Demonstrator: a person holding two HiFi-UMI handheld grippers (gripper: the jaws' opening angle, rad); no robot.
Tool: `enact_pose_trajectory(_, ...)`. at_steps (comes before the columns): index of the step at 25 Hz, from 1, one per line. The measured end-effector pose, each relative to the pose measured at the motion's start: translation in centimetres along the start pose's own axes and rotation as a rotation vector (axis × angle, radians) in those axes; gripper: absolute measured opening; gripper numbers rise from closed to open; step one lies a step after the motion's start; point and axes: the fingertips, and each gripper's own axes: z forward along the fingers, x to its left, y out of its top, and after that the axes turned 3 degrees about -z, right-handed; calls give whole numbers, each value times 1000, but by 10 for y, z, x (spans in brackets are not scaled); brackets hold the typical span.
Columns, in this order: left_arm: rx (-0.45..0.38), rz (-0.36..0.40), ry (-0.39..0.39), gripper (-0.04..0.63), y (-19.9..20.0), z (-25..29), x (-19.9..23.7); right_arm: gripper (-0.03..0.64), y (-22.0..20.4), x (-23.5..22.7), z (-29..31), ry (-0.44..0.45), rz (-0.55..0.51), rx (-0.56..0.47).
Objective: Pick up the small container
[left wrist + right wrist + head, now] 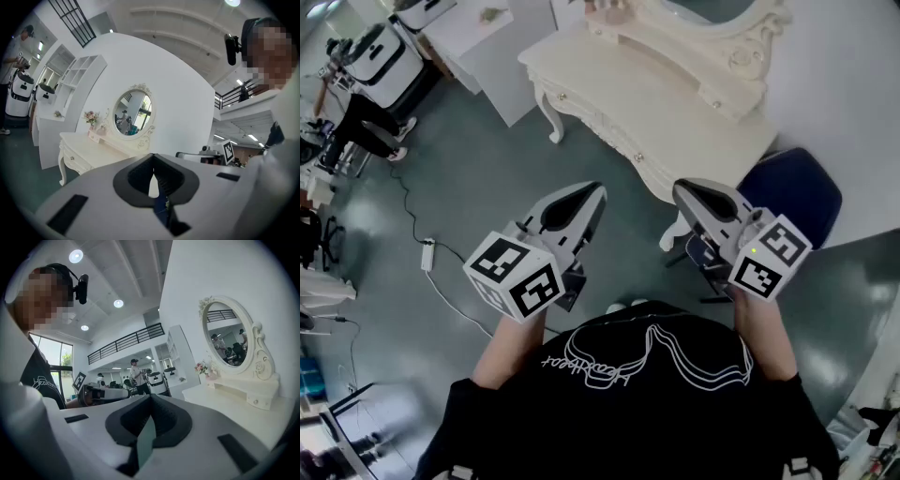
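I hold both grippers side by side above the grey floor, a little short of a cream dressing table [656, 103]. The left gripper [598, 193] is shut with nothing between its jaws, and its own view [153, 174] shows the pads meeting. The right gripper [679, 191] is also shut and empty [150, 414]. On the table by the oval mirror [132, 112] stand a small pink box [97, 136] and a vase of flowers [90, 116], well beyond both grippers. I cannot make out any other small container.
A blue chair [794, 192] stands at the right of the table, under the right gripper. White shelving [487, 47] sits at the far left of the table. A cable and power strip [427, 253] lie on the floor at the left. People and white machines [380, 52] are further left.
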Motion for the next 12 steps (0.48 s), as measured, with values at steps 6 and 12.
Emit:
enact_pose_trajectory(6, -4, 18, -5, 3, 0, -5, 6, 3, -6, 5, 8, -5, -9, 13)
enact_pose_trajectory(12, -15, 45, -8, 3, 6, -26, 16, 3, -8, 23, 24, -3, -25, 17)
